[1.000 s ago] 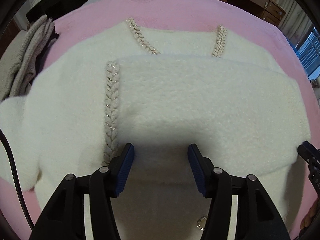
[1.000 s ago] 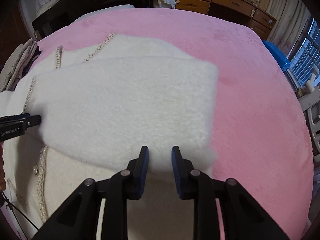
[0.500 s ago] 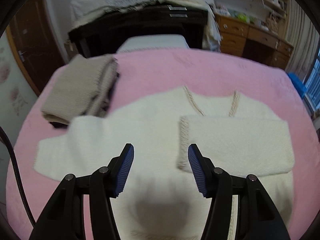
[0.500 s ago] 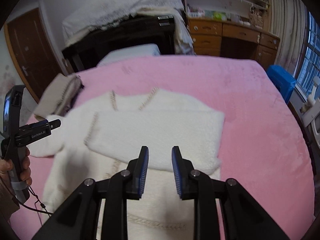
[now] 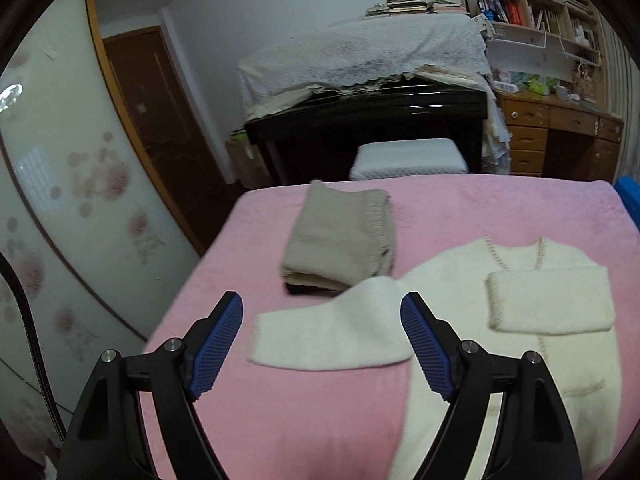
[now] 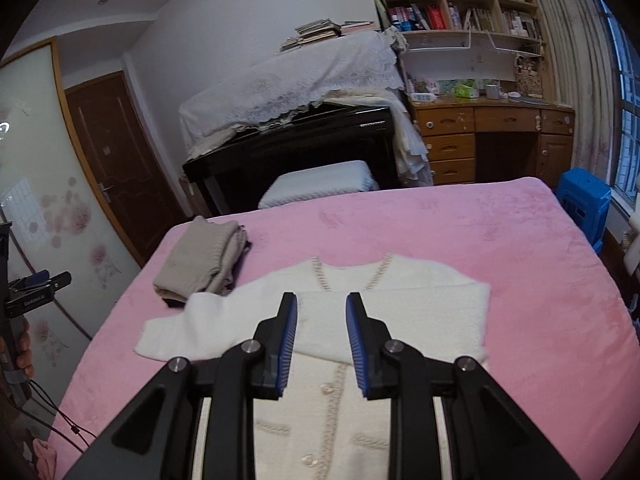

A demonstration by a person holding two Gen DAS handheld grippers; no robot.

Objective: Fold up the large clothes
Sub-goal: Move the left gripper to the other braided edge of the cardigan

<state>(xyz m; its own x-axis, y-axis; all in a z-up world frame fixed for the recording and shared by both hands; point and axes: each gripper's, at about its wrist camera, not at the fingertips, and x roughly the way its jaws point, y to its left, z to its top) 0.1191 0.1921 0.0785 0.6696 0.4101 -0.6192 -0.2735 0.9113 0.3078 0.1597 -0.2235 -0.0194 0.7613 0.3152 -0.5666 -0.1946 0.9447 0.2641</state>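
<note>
- Left wrist view: the left gripper [image 5: 322, 314] hangs above the pink blanket [image 5: 304, 412] with its fingers spread wide and nothing between them.
- The white cardigan [image 5: 516, 364] lies flat on the blanket, to the right of the gripper.
- One sleeve [image 5: 550, 300] is folded across the chest; the other sleeve [image 5: 332, 332] stretches out to the left and shows between the blue pads [image 5: 216, 340].
- A folded beige sweater [image 5: 340, 240] sits just beyond the outstretched sleeve, with something dark under its near edge.
- Behind the bed stand a black piano [image 5: 368, 128] under a lace cover [image 5: 360, 52] and a white stool [image 5: 408, 158].
- Right wrist view: the right gripper [image 6: 322, 310] is held over the cardigan [image 6: 332, 412], its fingers a narrow gap apart and holding nothing.
- The folded sleeve [image 6: 420, 320] lies across the chest beyond the fingertips; the loose sleeve [image 6: 188, 332] reaches left, its upper part just beside the beige sweater [image 6: 204, 260].
- The buttons and braided trim run down the front of the cardigan between the gripper's arms.
- The left gripper [image 6: 60, 280] shows at the left edge, held in a hand [image 6: 22, 354]; from here I cannot tell how its fingers stand.
- A wooden desk [image 6: 492, 136] and a blue stool [image 6: 586, 204] stand beyond the bed.
</note>
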